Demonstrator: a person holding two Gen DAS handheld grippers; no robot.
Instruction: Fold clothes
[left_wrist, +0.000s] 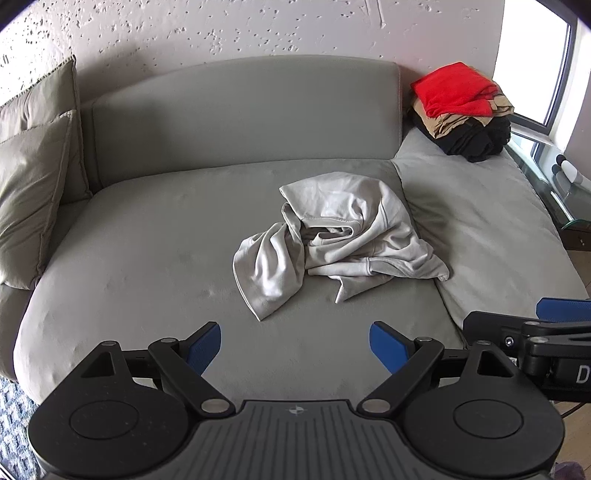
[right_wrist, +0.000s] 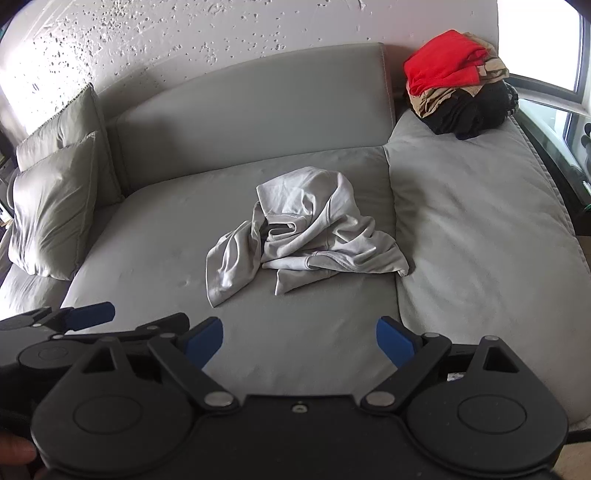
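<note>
One crumpled pale grey garment (left_wrist: 332, 236) lies mid-seat on the grey fabric sofa (left_wrist: 147, 258), untouched. Two olive cushions (left_wrist: 33, 184) lean at its left end; one pile of red, tan and black clothes (left_wrist: 461, 114) sits at the right. The left gripper (left_wrist: 295, 349) and right gripper (right_wrist: 299, 341) hover nearer the camera, jaws wide apart and empty.

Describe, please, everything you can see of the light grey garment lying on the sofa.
The light grey garment is a crumpled, unfolded piece of soft, smooth-looking fabric with stitched seams and hemmed edges. It lies in a loose heap, one long flap trailing toward the near edge, folds bunched at its middle. It rests on the grey sofa seat, right of centre, beside the seam between the seat cushions. Nothing but the sofa touches it; what kind of garment it is I cannot tell.
</note>
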